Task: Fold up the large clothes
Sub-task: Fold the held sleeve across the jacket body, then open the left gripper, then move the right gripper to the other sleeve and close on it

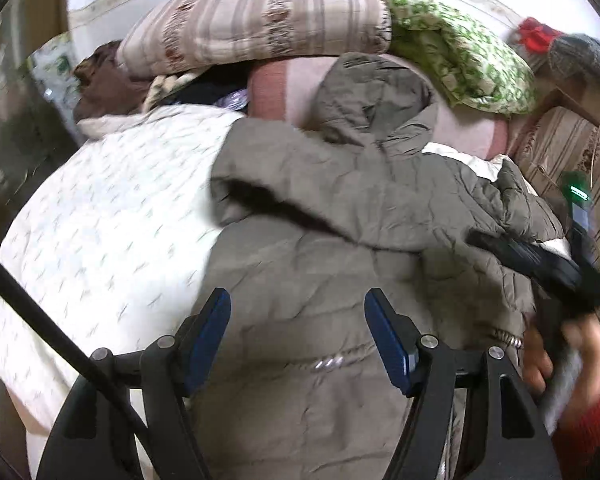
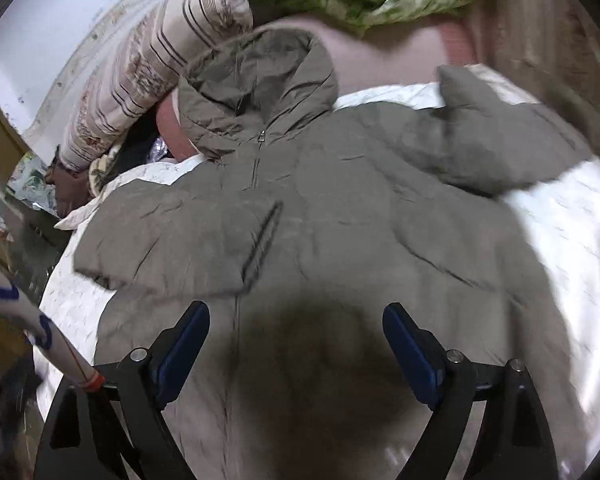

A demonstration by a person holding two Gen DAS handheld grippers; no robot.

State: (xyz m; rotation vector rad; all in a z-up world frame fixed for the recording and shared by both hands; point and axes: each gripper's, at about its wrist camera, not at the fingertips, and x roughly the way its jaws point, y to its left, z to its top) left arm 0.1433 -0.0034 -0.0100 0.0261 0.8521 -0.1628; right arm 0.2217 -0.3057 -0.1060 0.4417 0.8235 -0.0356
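While spread front-up over a white quilt (image 2: 560,232), one olive hooded jacket (image 2: 320,208) fills the middle, hood (image 2: 256,92) toward twelve o'clock. Left gripper (image 1: 298,332) hovering above the lower front, jaws parted and empty. Right gripper (image 2: 296,344) likewise above the body panel, jaws spread wide, gripping nothing.

Risks, as a judgement: puffy, slippery shell likely to slide out of a shallow pinch; left sleeve (image 2: 112,252) already lying over the chest at nine o'clock, prone to springing back; right sleeve (image 2: 500,144) still flung out at two o'clock, so an uneven fold if skipped; quilt easily caught along with the hem.

Counted: one jacket, two sleeves, one hood, two grippers, one striped pillow (image 1: 260,16), one green floral bundle (image 1: 460,56).
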